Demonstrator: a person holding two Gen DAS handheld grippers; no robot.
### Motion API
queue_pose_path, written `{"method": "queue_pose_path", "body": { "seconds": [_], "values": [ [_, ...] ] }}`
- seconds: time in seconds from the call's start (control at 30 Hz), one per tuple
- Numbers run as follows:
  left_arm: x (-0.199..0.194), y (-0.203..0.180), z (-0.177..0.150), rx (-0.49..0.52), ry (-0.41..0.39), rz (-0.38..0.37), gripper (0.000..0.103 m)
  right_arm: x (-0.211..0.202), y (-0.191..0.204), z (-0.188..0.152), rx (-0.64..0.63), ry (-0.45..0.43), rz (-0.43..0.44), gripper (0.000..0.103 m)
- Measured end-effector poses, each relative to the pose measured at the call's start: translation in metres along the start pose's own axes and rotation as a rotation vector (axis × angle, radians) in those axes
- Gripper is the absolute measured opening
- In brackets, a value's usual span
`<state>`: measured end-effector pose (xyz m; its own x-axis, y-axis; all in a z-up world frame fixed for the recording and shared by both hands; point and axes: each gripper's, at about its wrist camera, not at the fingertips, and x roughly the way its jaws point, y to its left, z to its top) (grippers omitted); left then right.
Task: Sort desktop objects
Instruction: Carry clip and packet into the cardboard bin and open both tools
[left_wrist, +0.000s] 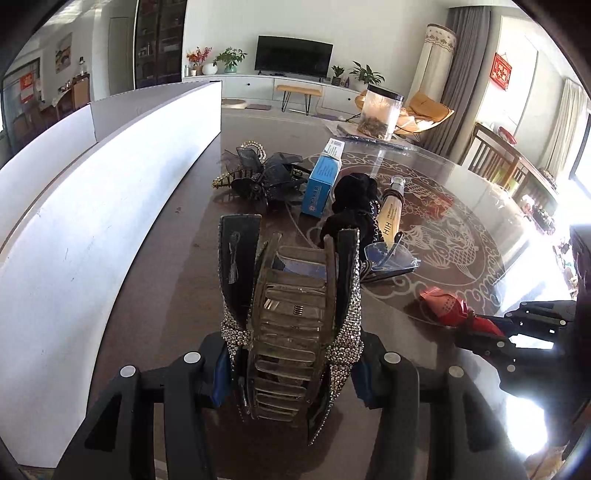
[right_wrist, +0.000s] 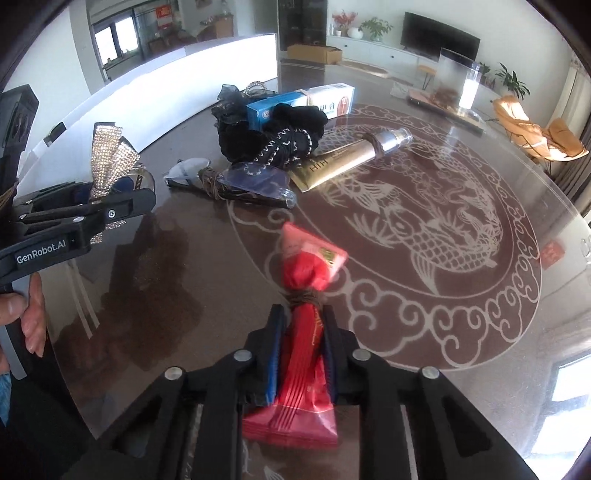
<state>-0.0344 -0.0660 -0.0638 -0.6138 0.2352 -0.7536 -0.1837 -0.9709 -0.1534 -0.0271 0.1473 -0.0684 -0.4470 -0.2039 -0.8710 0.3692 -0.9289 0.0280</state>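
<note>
Grippers both loaded: left gripper (left_wrist: 291, 373) clamps the hair clip (left_wrist: 291, 314), right gripper (right_wrist: 301, 354) is closed on the red packet (right_wrist: 308, 295), both over the table (right_wrist: 406, 332). Step looks like carry-to-sort. Next move probably needs a swing toward the white box (left_wrist: 92, 221) at 10 o'clock, clear of the pile (right_wrist: 273, 133) at 12.

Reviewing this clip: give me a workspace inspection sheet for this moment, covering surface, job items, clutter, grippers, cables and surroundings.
Surface: dark glossy table with a pale fish pattern.
Job's things: rhinestone hair claw and red packet, both gripped; on the table a black hair bow, blue box, black scrunchie, gold tube, clear glasses.
Clutter: clear jar at the far side.
Grippers: left gripper shut on the hair claw; right gripper shut on the red packet.
Cables: nothing seen.
Surroundings: white box beside the pile; television, plants, orange chair behind.
</note>
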Motion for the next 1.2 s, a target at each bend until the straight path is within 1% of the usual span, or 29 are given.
{"method": "queue_pose_path", "body": {
  "seconds": [0.03,0.13,0.2,0.3,0.37,0.43,0.53,0.6,0.67,0.77,0.83,0.9,0.93,0.97,1.0,1.03,1.07,1.13,1.2],
  "values": [
    [-0.005,0.002,0.000,-0.017,-0.006,-0.011,0.051,-0.004,-0.003,-0.001,0.019,-0.003,0.021,0.018],
    [-0.025,0.010,-0.002,-0.072,-0.042,-0.045,0.052,-0.027,-0.008,-0.001,0.032,-0.056,0.029,0.018],
    [-0.042,0.012,-0.002,-0.083,-0.063,-0.046,0.052,-0.046,-0.011,0.004,0.040,-0.098,0.042,0.018],
    [-0.066,0.023,0.003,-0.090,-0.071,-0.038,0.052,-0.069,-0.007,0.024,0.038,-0.153,0.078,0.018],
    [-0.084,0.038,0.014,-0.096,-0.082,-0.016,0.052,-0.079,0.006,0.048,0.018,-0.184,0.117,0.018],
    [-0.105,0.061,0.030,-0.118,-0.103,0.013,0.052,-0.084,0.027,0.078,-0.018,-0.213,0.161,0.018],
    [-0.134,0.102,0.056,-0.142,-0.147,0.097,0.052,-0.087,0.070,0.127,-0.063,-0.258,0.255,0.018],
    [-0.142,0.130,0.069,-0.160,-0.150,0.157,0.052,-0.086,0.106,0.162,-0.105,-0.293,0.315,0.018],
    [-0.139,0.156,0.077,-0.188,-0.130,0.196,0.051,-0.081,0.145,0.195,-0.158,-0.323,0.351,0.018],
    [-0.115,0.183,0.076,-0.225,-0.056,0.227,0.051,-0.060,0.202,0.235,-0.221,-0.327,0.407,0.018],
    [-0.094,0.194,0.072,-0.239,-0.005,0.247,0.051,-0.034,0.232,0.255,-0.248,-0.296,0.411,0.019],
    [-0.074,0.203,0.067,-0.264,0.045,0.244,0.052,-0.004,0.250,0.267,-0.258,-0.251,0.411,0.019],
    [-0.072,0.203,0.066,-0.260,0.027,0.242,0.053,0.011,0.255,0.271,-0.254,-0.225,0.407,0.020],
    [-0.073,0.200,0.066,-0.240,0.004,0.260,0.060,0.025,0.257,0.272,-0.240,-0.202,0.407,0.024],
    [-0.072,0.198,0.067,-0.231,0.013,0.267,0.066,0.037,0.257,0.273,-0.220,-0.179,0.410,0.030],
    [-0.070,0.196,0.068,-0.222,0.023,0.266,0.082,0.046,0.254,0.273,-0.193,-0.155,0.410,0.047],
    [-0.068,0.194,0.069,-0.211,0.032,0.276,0.094,0.052,0.248,0.272,-0.162,-0.144,0.409,0.065],
    [-0.066,0.191,0.066,-0.182,0.032,0.320,0.094,0.049,0.233,0.267,-0.107,-0.177,0.427,0.077],
    [-0.068,0.189,0.062,-0.171,0.022,0.348,0.094,0.037,0.216,0.258,-0.082,-0.219,0.443,0.077]
  ]
}}
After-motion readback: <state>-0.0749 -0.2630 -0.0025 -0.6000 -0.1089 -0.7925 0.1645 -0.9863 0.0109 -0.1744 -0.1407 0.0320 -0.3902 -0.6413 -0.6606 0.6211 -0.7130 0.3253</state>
